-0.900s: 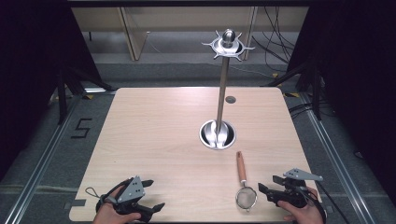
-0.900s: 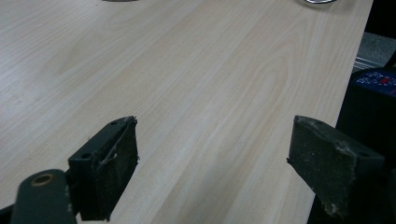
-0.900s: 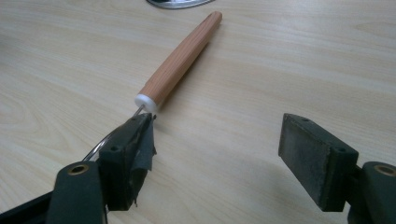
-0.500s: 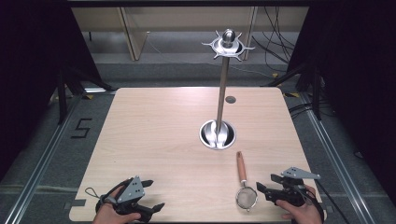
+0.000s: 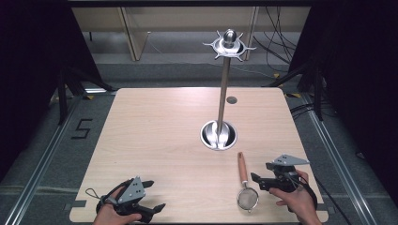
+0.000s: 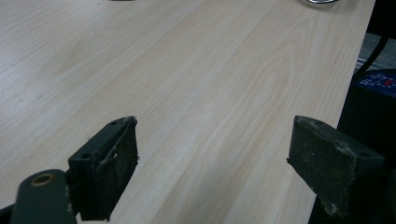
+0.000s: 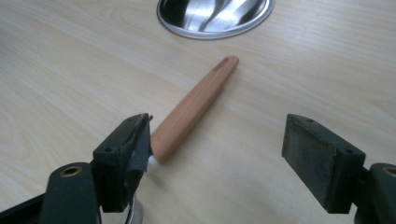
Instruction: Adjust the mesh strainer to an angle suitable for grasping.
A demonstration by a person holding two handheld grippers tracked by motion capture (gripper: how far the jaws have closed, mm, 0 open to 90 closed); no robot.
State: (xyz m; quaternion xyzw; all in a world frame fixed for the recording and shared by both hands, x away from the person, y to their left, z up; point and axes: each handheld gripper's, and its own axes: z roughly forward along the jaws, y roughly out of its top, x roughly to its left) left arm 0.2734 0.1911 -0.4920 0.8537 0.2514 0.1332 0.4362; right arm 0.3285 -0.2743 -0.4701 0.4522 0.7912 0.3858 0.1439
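Near the wooden table's (image 5: 155, 140) front edge, both the left gripper (image 5: 151, 197) and right gripper (image 5: 256, 180) gape with nothing held, the right just beside the wooden-handled strainer (image 5: 244, 180) lying flat. Beyond stands a steel hanging rack (image 5: 224, 89), its round base dish (image 5: 218, 135) bare; grey floor (image 5: 42, 140) surrounds everything.

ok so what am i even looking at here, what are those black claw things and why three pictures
There is no robot here. A person sits at a wooden table and holds a hand tool in each hand: the left gripper and the right gripper. Each has two black fingers that open and shut.

The high view looks down from above the person. The other two pictures come from small cameras riding on each gripper, looking out between its fingers.

On the table lies a small strainer with a wooden handle, and behind it stands a tall metal stand on a round base. Both grippers are open and hold nothing; the right one is close to the strainer.
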